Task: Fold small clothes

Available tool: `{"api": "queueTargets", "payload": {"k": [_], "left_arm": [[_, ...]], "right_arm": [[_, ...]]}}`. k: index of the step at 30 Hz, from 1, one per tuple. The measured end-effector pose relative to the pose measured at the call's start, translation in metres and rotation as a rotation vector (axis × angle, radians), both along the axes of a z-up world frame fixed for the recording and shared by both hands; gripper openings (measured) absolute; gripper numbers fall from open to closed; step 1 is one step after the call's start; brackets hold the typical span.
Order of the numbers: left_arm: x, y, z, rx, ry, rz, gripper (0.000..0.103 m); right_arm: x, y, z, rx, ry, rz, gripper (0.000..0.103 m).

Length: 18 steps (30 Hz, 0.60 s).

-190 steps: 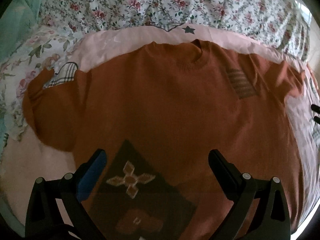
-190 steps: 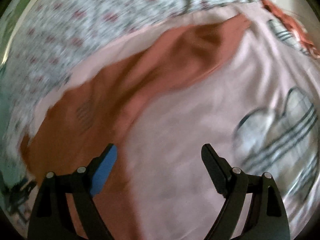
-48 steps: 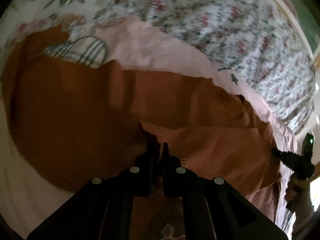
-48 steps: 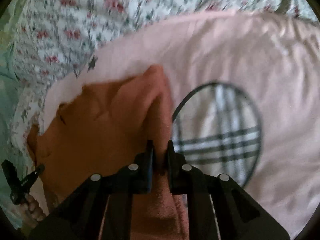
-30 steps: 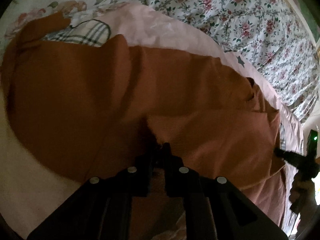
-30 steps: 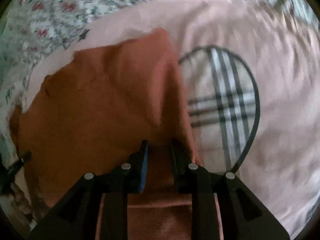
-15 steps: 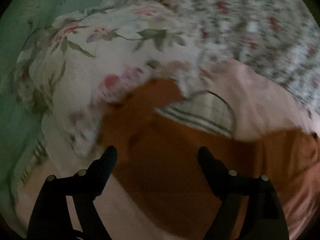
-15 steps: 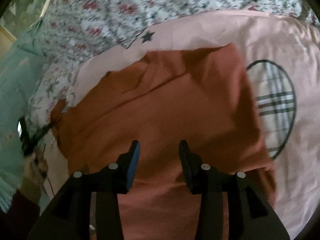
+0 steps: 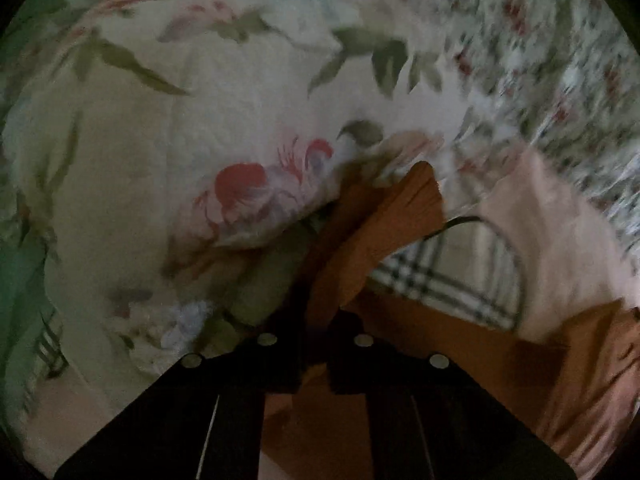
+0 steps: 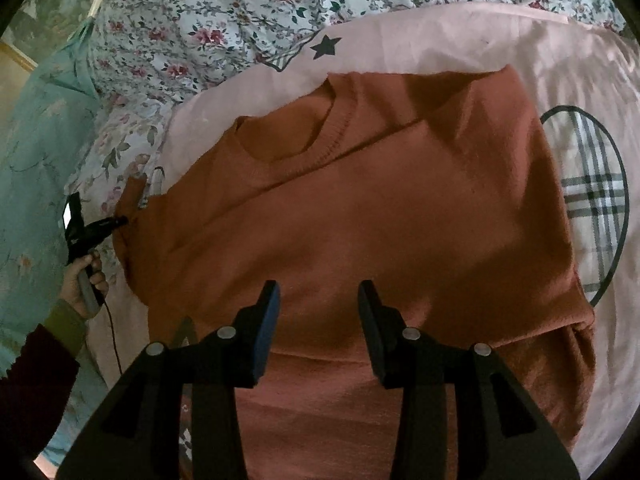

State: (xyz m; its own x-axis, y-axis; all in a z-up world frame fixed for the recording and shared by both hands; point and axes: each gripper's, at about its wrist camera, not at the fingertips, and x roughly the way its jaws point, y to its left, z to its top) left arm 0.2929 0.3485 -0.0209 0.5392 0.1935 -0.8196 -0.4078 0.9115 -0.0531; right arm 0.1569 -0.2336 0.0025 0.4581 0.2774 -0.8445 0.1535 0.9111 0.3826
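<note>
A rust-orange sweater (image 10: 380, 216) lies on a pink sheet (image 10: 440, 36), its right side folded in over the body, collar (image 10: 296, 136) toward the far side. My right gripper (image 10: 318, 300) is open and empty, just above the sweater's middle. My left gripper (image 9: 314, 344) is shut on the sweater's left sleeve (image 9: 372, 236), whose cuff points away toward a floral pillow (image 9: 200, 152). The left gripper (image 10: 116, 222) also shows at the sweater's left edge in the right wrist view.
The pink sheet carries a plaid circle print (image 10: 592, 196) right of the sweater and a black star (image 10: 326, 46) beyond it. A floral quilt (image 10: 240, 12) lies behind. Turquoise bedding (image 10: 36, 128) is at the left.
My left gripper has moved onto the left sleeve and shut on it. My right gripper let go of the folded right side, opened, and drew back over the sweater.
</note>
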Motion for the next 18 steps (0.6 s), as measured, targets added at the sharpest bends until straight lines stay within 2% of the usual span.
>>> {"api": "queueTargets", "payload": {"k": [4, 9, 15, 18], "left_arm": [[-0.020, -0.020, 0.019, -0.026, -0.083, -0.042, 0.005], [-0.046, -0.073, 0.045, -0.108, -0.191, -0.108, 0.004], [-0.072, -0.190, 0.063, -0.224, -0.246, -0.299, 0.004], [-0.070, -0.256, 0.059, -0.288, -0.254, -0.397, 0.004]], "right_arm": [[-0.004, -0.001, 0.003, 0.008, -0.010, -0.011, 0.042], [-0.011, 0.001, 0.007, 0.021, -0.027, -0.015, 0.042], [-0.024, -0.007, 0.008, 0.046, -0.039, -0.049, 0.042], [-0.030, -0.016, 0.004, 0.056, -0.033, -0.080, 0.042]]}}
